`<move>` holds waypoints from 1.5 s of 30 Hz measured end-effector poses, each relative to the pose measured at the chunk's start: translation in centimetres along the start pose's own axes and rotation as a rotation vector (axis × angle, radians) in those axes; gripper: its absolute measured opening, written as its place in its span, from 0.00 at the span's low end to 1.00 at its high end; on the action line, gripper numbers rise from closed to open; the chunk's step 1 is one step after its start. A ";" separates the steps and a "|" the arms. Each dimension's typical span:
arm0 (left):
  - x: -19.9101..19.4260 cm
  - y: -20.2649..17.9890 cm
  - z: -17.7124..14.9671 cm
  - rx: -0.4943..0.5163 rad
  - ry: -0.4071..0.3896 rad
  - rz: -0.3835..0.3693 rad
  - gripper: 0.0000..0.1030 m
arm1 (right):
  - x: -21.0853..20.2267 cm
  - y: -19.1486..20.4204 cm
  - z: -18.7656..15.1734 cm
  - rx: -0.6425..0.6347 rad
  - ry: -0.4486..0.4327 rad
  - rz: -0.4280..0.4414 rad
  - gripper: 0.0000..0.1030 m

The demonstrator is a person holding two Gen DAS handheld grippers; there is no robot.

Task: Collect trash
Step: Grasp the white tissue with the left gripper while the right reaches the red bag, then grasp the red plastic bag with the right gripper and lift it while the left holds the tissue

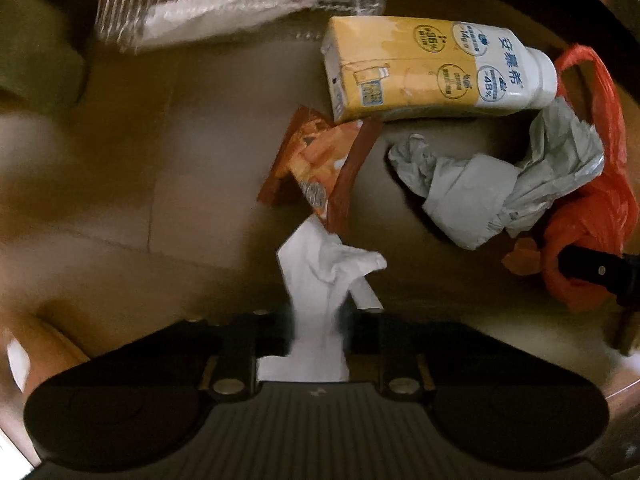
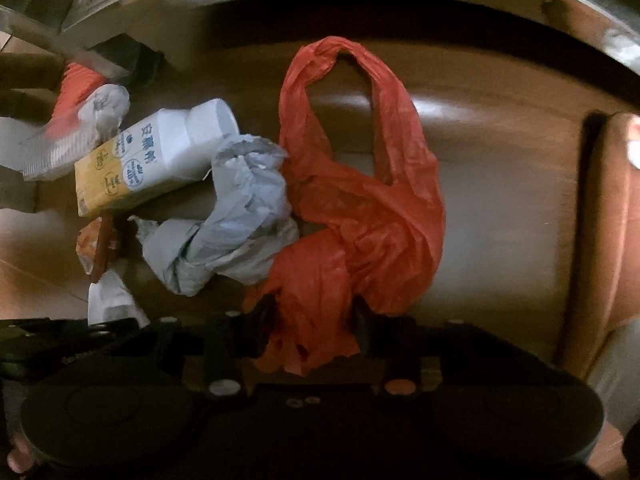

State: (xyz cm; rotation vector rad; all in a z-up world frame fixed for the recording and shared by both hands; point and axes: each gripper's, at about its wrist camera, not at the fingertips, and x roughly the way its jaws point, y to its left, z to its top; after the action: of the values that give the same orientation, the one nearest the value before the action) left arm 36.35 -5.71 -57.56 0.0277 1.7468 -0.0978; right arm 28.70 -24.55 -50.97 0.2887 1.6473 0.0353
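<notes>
Step in hand: the grab stage, both hands at once. Left gripper (image 1: 316,320) points straight down with its jaws pinched on a crumpled white tissue (image 1: 320,272), which sticks up between the fingers and trails back toward the camera. Right gripper (image 2: 310,328) has the bunched lower end of the orange plastic bag (image 2: 352,216) sitting between its jaws; the jaws are only part closed, and whether the pads actually bite the film I cannot tell.

Just past the tissue lies an orange snack wrapper (image 1: 320,164), flat on the brown tabletop (image 1: 180,184), its near end touching the tissue. Right of that sits a crumpled grey plastic bag (image 1: 500,192), pressed against the orange bag. Farther out, a yellow-and-white drink carton (image 1: 432,68) lies on its side, cap toward the orange bag. Farthest, a blurred clear plastic package (image 1: 224,4) with red and white contents.

No bin is visible in either view.

Next move, my guess: the right needs a firm close on the film, then both lift straight up. The tissue may drag the wrapper. Carton, wrapper and grey bag are still to collect.
</notes>
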 end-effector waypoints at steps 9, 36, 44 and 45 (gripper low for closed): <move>-4.8 -1.8 -1.0 0.035 -0.034 -0.016 0.15 | -3.9 0.1 -1.9 0.048 -0.017 -0.010 0.35; -33.8 0.0 -13.1 -0.054 -0.506 -0.125 0.15 | -30.7 7.4 -11.3 -0.253 -0.431 0.151 0.35; -40.7 2.2 -15.6 -0.084 -0.687 -0.173 0.15 | -37.2 10.6 -12.4 -0.400 -0.588 0.182 0.35; -41.7 2.6 -15.7 -0.092 -0.711 -0.178 0.15 | -38.1 11.1 -12.3 -0.416 -0.605 0.191 0.35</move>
State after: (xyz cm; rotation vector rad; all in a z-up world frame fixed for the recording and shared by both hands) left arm 28.50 -0.28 -13.96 -0.2073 1.0377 -0.1375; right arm 21.07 -19.94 -10.43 0.1170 0.9767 0.3935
